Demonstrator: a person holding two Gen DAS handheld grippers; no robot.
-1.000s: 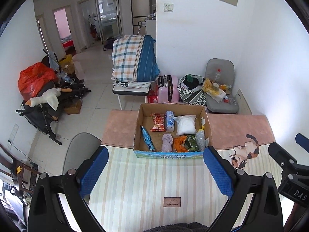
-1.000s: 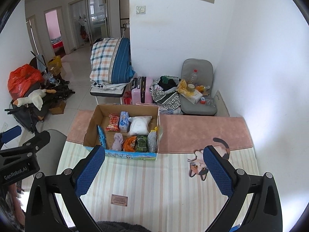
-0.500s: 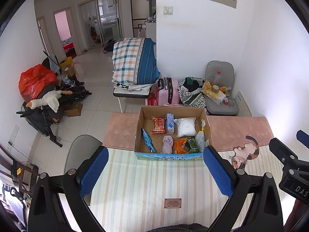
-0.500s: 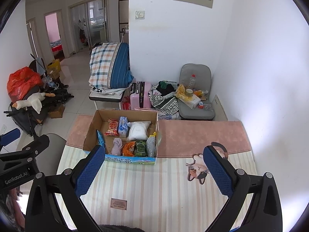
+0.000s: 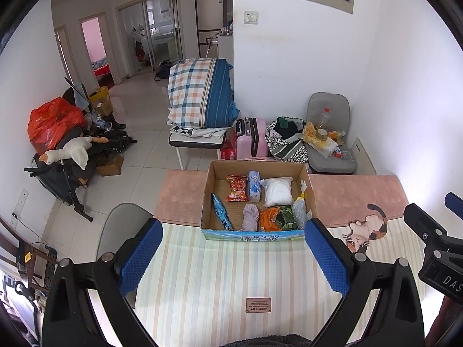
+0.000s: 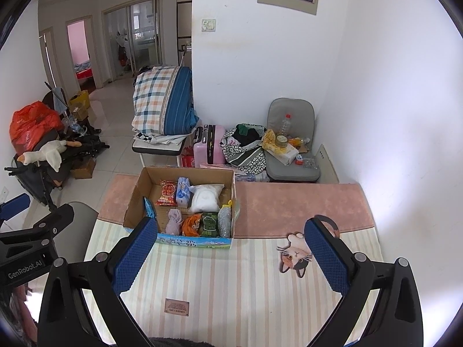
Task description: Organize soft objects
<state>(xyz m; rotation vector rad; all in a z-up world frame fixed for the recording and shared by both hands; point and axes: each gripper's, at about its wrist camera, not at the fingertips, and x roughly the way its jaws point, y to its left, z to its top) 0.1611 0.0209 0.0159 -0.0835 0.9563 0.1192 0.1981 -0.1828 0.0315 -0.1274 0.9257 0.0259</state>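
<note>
matt brown cardboard box (image 5: 309, 186), glossy plastic snack packets (image 5: 237, 187), soft striped cloth table cover (image 5: 220, 271), glossy floor tiles (image 5: 144, 156)

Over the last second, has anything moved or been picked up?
Both tools pulled back and up from the cardboard box, which now looks smaller and lower in both wrist views. The left tool and right tool remain wide open and empty. The box's contents and the striped mat are unchanged.
</note>
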